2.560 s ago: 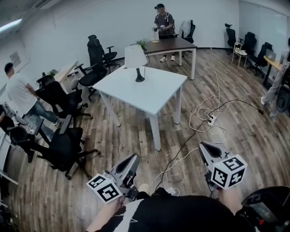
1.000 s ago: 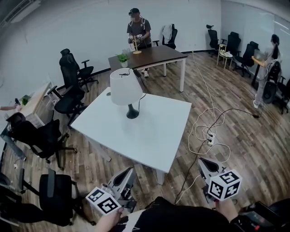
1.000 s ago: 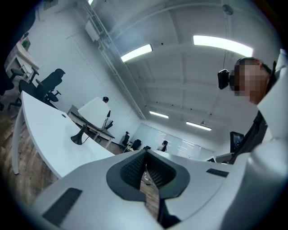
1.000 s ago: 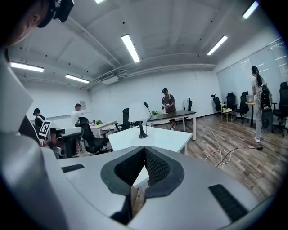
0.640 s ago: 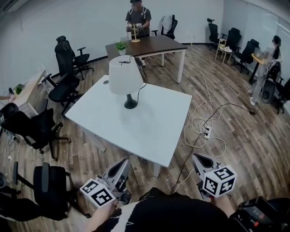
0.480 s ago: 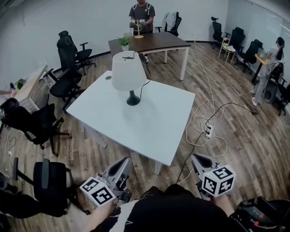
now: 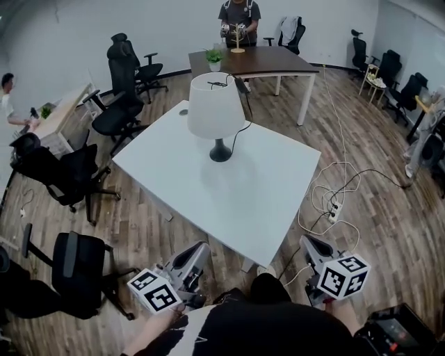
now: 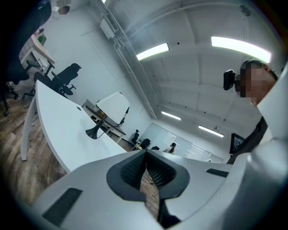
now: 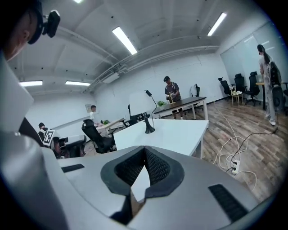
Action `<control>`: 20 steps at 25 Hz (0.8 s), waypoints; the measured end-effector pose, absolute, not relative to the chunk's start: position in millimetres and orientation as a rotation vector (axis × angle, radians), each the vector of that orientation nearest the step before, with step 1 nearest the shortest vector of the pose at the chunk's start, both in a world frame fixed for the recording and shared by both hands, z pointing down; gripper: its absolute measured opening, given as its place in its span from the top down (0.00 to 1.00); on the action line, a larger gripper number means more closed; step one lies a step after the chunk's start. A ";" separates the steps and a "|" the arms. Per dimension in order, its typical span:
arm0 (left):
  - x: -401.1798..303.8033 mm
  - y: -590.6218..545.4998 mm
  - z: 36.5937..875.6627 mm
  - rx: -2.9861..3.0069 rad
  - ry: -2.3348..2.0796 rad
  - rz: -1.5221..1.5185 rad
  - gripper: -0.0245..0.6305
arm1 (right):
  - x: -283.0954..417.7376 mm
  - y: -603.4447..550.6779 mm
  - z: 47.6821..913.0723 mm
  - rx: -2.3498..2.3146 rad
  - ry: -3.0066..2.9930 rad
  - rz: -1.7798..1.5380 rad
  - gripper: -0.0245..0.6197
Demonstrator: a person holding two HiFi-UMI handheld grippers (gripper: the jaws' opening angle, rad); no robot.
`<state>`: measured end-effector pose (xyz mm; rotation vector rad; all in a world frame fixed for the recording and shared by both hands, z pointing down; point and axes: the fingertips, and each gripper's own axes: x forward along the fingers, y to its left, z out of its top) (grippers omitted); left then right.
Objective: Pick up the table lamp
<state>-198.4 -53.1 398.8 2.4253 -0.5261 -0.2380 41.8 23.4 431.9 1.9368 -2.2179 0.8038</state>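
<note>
Office wood floor, white square table [image 7: 268,198] ahead. Toward its far corner stands a white-shaded table lamp [image 7: 217,111] on a slim black stem. Our left gripper [image 7: 201,246] and right gripper [image 7: 309,240] are pressed together, empty. We judge it light, top-heavy, shade flimsy: pinch the stem.

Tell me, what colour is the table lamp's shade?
White shade, above a dark base; the head view shows it best.

The table lamp [image 7: 219,118] has its upper stem hidden by its own shade. The far person [image 7: 240,12] is cut off at the head by the top edge, and what they handle is too small to tell. At the left edge another person [image 7: 5,97] is mostly cut off.
</note>
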 end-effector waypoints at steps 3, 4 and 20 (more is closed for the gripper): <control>-189.6 -73.2 399.2 2.415 -0.582 -0.249 0.94 | 56.4 -10.4 431.5 1.905 -2.265 0.824 0.94; -185.4 -80.1 397.8 2.414 -0.602 -0.253 0.94 | 60.1 -23.1 427.7 1.892 -2.272 0.821 0.94; -102.9 -186.2 403.4 2.349 -0.864 -0.286 0.94 | 130.9 -180.4 443.8 1.540 -2.392 0.820 0.94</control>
